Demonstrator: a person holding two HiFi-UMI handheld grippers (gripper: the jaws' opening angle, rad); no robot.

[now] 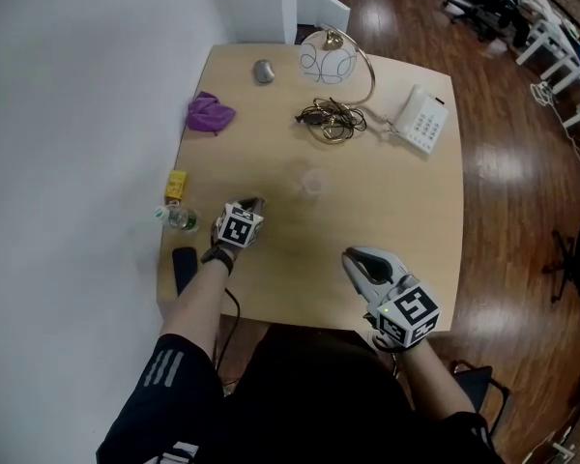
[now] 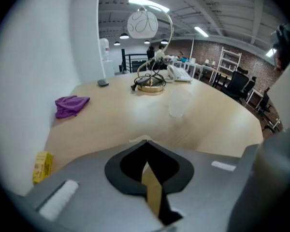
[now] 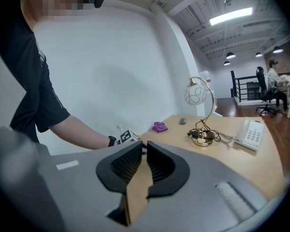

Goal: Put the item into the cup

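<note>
Grey plastic forms both tools, each with a cube of black-and-white square markers. The left gripper (image 1: 253,203) has its smooth black-lined jaws drawn fully together. A thin pale sliver shows right at their tips, but what it is, and whether it is pinched, cannot be told. The right gripper (image 1: 360,259) is also closed, its ribbed black pads meeting with nothing between them.

Ahead of the left gripper and slightly to its right stands the clear plastic cup (image 1: 312,181), upright and see-through on the pale wood-grain table (image 1: 396,206). Just to the left of that gripper lie a small yellow packet (image 1: 176,184), its print too small to read, and a clear bottle (image 1: 181,219) on its side. Farther ahead and to the left sits a crumpled purple cloth (image 1: 210,114).

Well ahead of both grippers are a lamp (image 1: 327,59) with a round white globe on a curved brass stem, cords tangled at its base, and a rounded grey mouse (image 1: 263,71). A white push-button telephone (image 1: 420,120) lies ahead of the right gripper.
</note>
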